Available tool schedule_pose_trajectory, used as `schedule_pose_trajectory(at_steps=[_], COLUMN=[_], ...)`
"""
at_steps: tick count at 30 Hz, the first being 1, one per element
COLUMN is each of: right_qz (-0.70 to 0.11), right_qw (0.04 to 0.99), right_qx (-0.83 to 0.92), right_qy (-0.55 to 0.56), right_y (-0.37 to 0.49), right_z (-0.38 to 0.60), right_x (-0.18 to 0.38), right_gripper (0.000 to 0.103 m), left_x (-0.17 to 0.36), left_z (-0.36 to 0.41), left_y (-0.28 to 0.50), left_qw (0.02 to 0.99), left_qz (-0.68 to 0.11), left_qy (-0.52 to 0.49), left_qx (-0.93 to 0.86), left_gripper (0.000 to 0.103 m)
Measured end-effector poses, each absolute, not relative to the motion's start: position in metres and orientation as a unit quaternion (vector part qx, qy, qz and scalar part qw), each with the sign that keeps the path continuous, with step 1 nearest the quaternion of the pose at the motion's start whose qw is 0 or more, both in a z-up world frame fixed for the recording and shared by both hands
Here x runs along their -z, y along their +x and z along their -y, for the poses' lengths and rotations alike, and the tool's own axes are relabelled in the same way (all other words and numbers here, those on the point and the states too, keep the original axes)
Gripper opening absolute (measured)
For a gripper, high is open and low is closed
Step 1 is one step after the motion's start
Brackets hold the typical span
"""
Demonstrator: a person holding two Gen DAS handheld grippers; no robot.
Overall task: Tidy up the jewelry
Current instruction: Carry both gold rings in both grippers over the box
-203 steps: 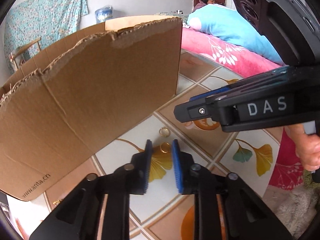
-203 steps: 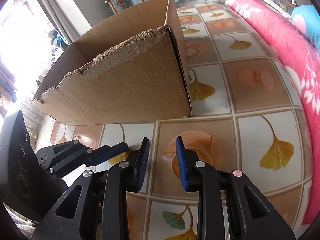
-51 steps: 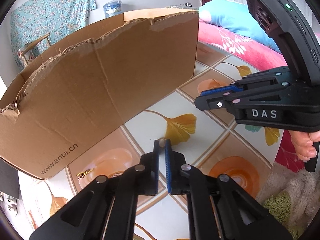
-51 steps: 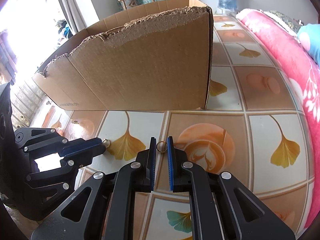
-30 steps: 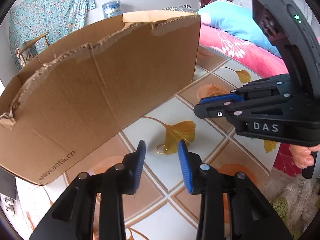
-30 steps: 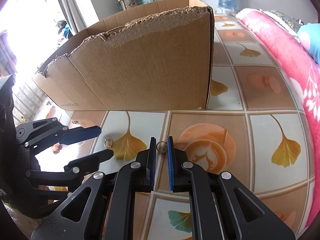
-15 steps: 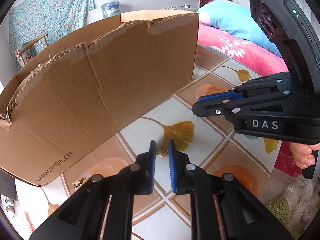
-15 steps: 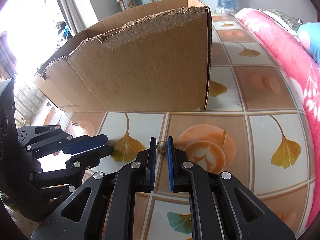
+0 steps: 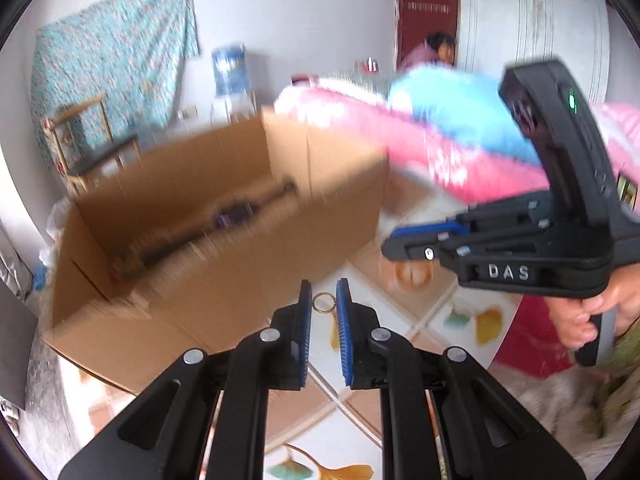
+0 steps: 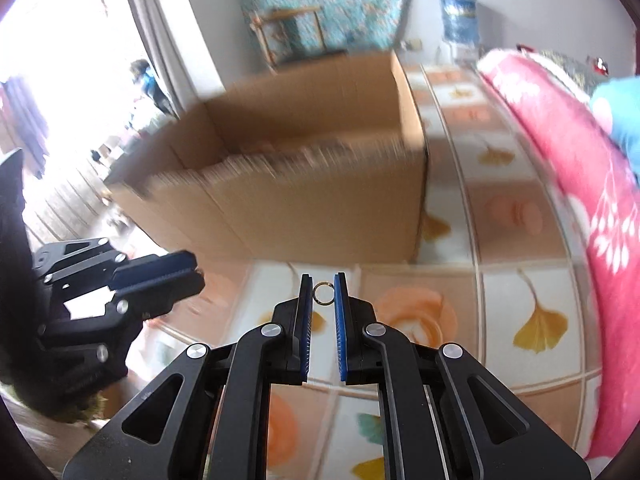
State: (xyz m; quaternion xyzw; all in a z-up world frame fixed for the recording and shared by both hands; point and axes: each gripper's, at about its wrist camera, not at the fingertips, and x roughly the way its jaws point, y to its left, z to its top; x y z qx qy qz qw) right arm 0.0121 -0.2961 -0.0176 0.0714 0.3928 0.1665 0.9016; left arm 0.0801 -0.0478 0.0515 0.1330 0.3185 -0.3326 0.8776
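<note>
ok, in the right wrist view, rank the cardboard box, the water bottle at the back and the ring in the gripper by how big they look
Largest to smallest as they look:
1. cardboard box
2. water bottle
3. ring

The ring, pinched in the right gripper, sits far nearer the camera than the bottle, yet looks smaller.

Both views are lit by bright daylight. In the right wrist view the window (image 10: 60, 80) at upper left is blown out to white. The cardboard box (image 9: 224, 216) and the floor (image 10: 520, 300) are smeared by motion blur; the near black fingers (image 9: 304, 320) are rendered sharp. Straight lines are bowed by fisheye distortion, and the corners are vignetted black.
</note>
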Motion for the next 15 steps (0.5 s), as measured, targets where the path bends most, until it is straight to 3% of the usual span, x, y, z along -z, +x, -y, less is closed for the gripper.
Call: schedule_pose_trajectory(at_steps=[6,9,15], right_qz=[-0.323,-0.325,-0.411], right_qw=[0.921,0.919,0.886], right_qx=[-0.209,-0.216,-0.202], right_qy=[0.062,0.061,0.075], right_y=[0.031,0.061,0.117], right_z=[0.284,0.278,0.264], right_x=[-0.036,-0.037,0.001], right_gripper=[0.009,0.009,0.009], left_x=[-0.099,-0.090,-0.049], left_z=[0.029,0.029,0.033], left_y=[0.112,0.143,0.202], left_qw=[0.907,0.901,0.871], left_qz=[-0.273,-0.309,-0.406], left_qy=[0.122,0.113,0.090], left_qx=[0.297,0.282,0.262], left_gripper=[0.012,0.012,0.012])
